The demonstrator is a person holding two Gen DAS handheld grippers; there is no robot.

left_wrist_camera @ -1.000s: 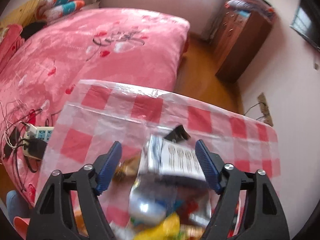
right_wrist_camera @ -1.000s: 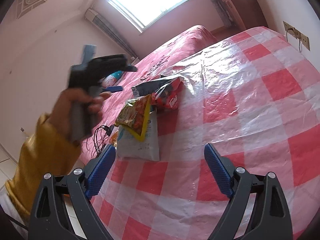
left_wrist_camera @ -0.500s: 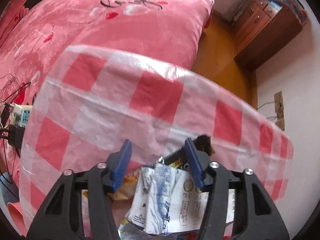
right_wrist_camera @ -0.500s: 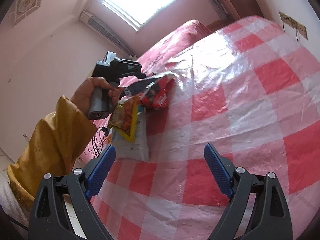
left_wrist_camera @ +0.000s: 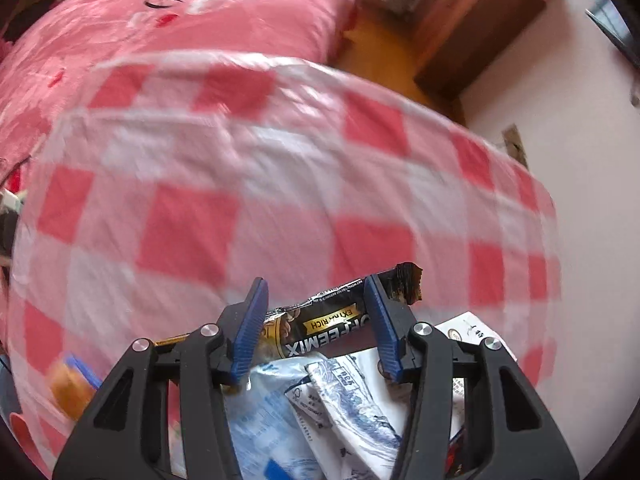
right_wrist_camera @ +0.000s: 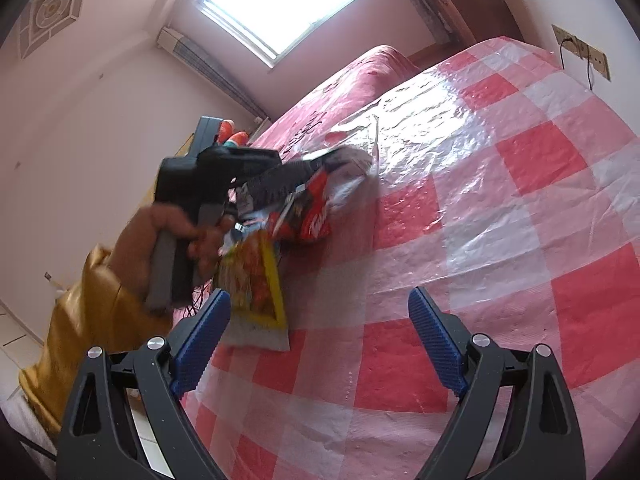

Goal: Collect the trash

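Checked tablecloth (right_wrist_camera: 500,208) under wrappers (right_wrist_camera: 260,280), pink bed (left_wrist_camera: 180,20) beyond.

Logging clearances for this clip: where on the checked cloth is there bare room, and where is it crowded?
Bare: the checked cloth between the wrapper pile and the wall sockets, and ahead of the right gripper. Crowded: the pile at the cloth's bed-side edge, where the left gripper works.

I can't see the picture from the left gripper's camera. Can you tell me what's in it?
The left gripper has just been closing, and a black coffee-mix packet lies between its blue pads, above white and blue wrappers. They lie on a red-and-white checked tablecloth. A pink bed and a wooden cabinet are behind.
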